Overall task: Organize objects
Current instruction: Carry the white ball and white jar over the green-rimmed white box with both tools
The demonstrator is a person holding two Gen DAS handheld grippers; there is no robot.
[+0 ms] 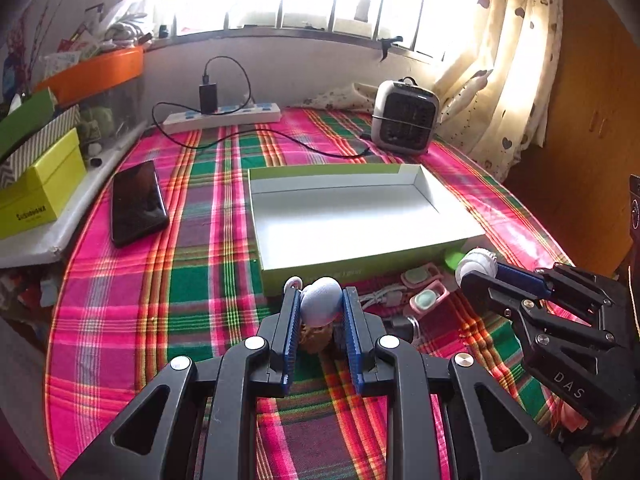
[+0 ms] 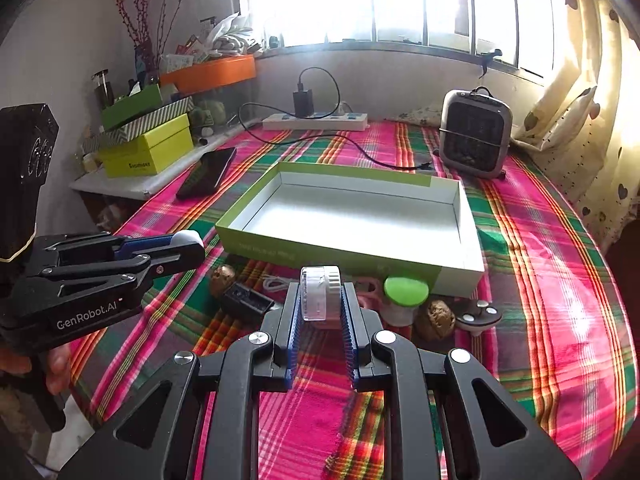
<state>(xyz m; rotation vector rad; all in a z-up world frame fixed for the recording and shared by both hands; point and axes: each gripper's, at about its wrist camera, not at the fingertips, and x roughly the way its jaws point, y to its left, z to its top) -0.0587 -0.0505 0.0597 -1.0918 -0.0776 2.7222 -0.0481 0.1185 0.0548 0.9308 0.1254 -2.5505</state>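
Plaid cloth (image 1: 200,280) covers the table. Left gripper (image 1: 320,308), level and low, clamps a pale blue ball (image 1: 321,300); right gripper (image 2: 320,300) grips a white round cap (image 2: 320,288). Both sit just before the empty green tray (image 2: 320,254).

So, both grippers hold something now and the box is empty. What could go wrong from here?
1. The left gripper clamps a rounded pale-blue object only near its fingertips; it may slip out on the way to the open box.
2. The right gripper pinches a white round container the same way; squeezing harder might pop it out.
3. Loose items lie before the box, such as the green-capped jar; a low pass could knock them.
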